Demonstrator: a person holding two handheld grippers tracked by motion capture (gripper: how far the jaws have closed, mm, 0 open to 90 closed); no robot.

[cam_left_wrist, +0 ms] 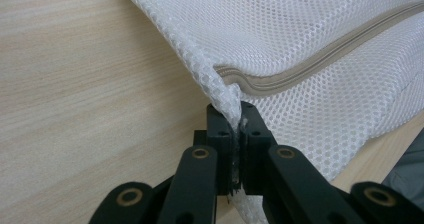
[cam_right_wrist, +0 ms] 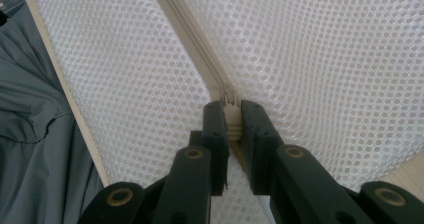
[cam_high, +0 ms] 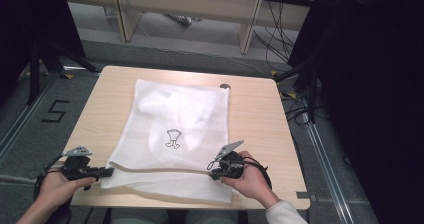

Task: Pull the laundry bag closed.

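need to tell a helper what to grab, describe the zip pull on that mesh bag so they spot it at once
On the wooden table lies a white mesh bag with a zip running along its near edge. Follow that zip to the end by the person's right hand: the small pale zip pull sits pinched in the right tongs.

The bag [cam_high: 177, 134] is white open-weave mesh cloth with a beige ribbed zip [cam_left_wrist: 320, 59]. The table [cam_high: 255, 119] is pale matt wood-grain laminate. Both grippers' arms look like matt black plastic
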